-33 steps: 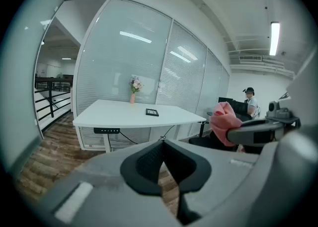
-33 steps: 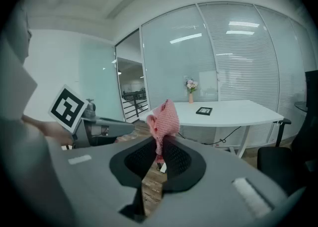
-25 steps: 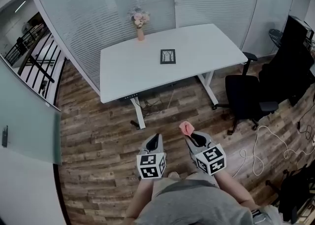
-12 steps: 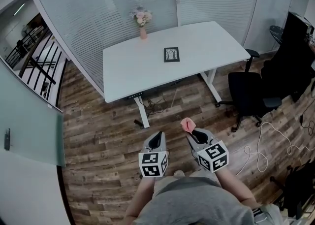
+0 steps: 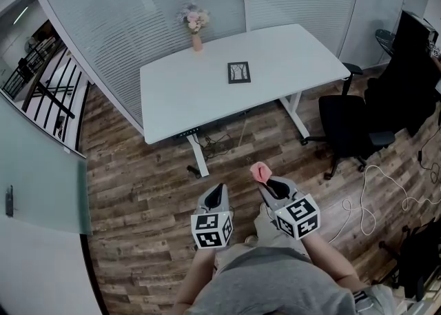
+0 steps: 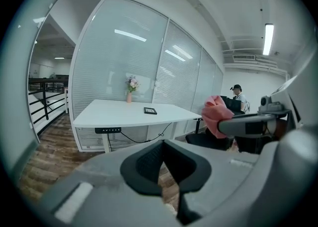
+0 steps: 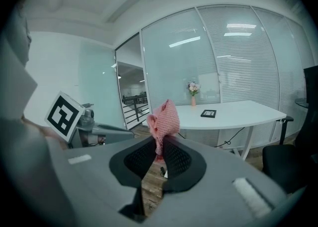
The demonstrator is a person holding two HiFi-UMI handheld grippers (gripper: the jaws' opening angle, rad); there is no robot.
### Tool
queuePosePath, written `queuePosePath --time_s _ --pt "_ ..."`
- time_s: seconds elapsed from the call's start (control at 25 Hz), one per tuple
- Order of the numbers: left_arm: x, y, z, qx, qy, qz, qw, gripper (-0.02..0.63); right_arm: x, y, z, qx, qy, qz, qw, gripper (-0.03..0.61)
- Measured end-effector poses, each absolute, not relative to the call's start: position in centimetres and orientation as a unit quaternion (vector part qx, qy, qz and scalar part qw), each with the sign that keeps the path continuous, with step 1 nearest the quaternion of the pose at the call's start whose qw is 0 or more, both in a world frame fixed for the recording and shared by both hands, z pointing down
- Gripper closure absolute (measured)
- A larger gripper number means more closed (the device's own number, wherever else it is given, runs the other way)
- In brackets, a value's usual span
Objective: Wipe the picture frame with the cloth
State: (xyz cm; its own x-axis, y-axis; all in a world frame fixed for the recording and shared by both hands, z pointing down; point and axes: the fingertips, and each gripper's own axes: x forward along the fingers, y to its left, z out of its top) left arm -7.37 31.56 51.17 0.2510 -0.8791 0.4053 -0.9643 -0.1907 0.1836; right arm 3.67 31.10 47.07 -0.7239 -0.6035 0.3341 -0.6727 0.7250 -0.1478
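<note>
The right gripper (image 5: 270,184) pinches a bunched pink cloth (image 5: 260,171) between its jaws and the left gripper (image 5: 217,195) is closed on nothing. Both hang over the wooden floor, well apart from the white desk (image 5: 179,93), where the small black picture frame (image 5: 238,72) lies flat near the middle and a vase of flowers (image 5: 196,31) stands at the far edge. The step in hand looks like the approach: the cloth's free wad should lead so that fabric, not jaw tips, meets the glass, and the left gripper could steady an edge, since so light a frame would probably slide on the smooth top.
</note>
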Motion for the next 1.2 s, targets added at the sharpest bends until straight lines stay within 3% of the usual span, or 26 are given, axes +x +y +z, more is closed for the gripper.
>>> queuePosePath --time_s 1.2 --pt "-7.9 5.9 51.4 0.748 -0.619 0.101 0.216 0.612 1.5 3.5 46.6 0.307 -0.936 0.106 0.135 0.537"
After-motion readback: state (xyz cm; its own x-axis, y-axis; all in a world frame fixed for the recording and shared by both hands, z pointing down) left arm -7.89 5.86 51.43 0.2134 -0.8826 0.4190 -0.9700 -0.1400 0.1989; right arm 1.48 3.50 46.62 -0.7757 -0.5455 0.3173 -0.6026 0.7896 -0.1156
